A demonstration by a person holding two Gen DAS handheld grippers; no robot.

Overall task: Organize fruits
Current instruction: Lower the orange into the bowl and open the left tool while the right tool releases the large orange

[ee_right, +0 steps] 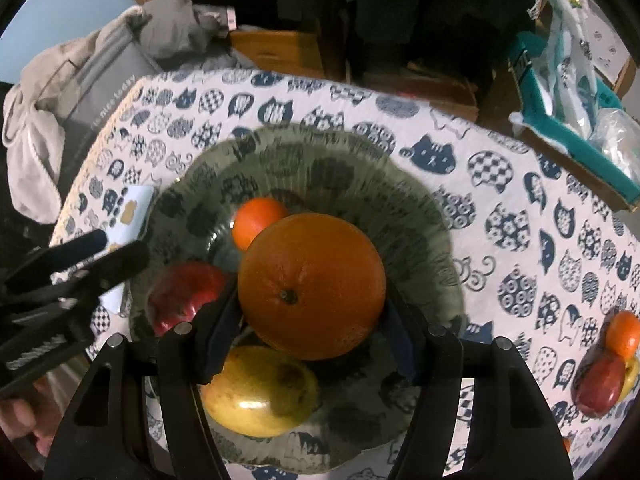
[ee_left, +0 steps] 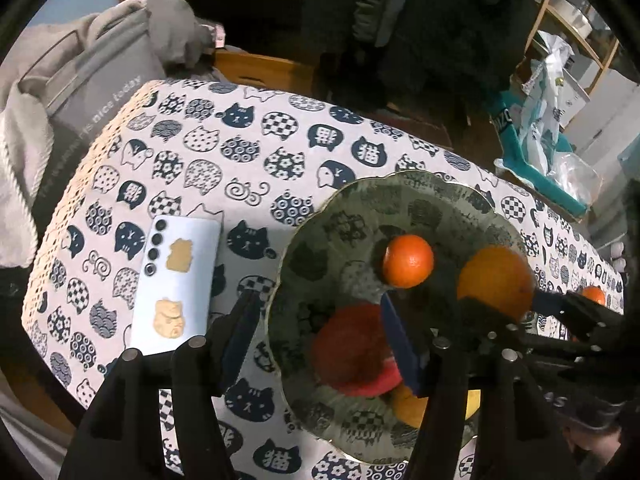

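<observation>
Right gripper (ee_right: 310, 320) fingers pinching large orange (ee_right: 310, 286) over glass plate (ee_right: 416, 232); orange hides plate centre. Left gripper (ee_left: 320, 332) fingers spread, red apple (ee_left: 352, 348) blurred between them, untouched. Yellow fruit (ee_right: 260, 392) partly covered. Tabletop (ee_right: 520, 184) fruits at right edge cut off.

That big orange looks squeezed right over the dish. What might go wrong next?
If the right gripper lets the large orange go from here, it may knock the small orange, red apple or yellow fruit and roll off the shallow glass plate. The phone lies beside the rim.
</observation>
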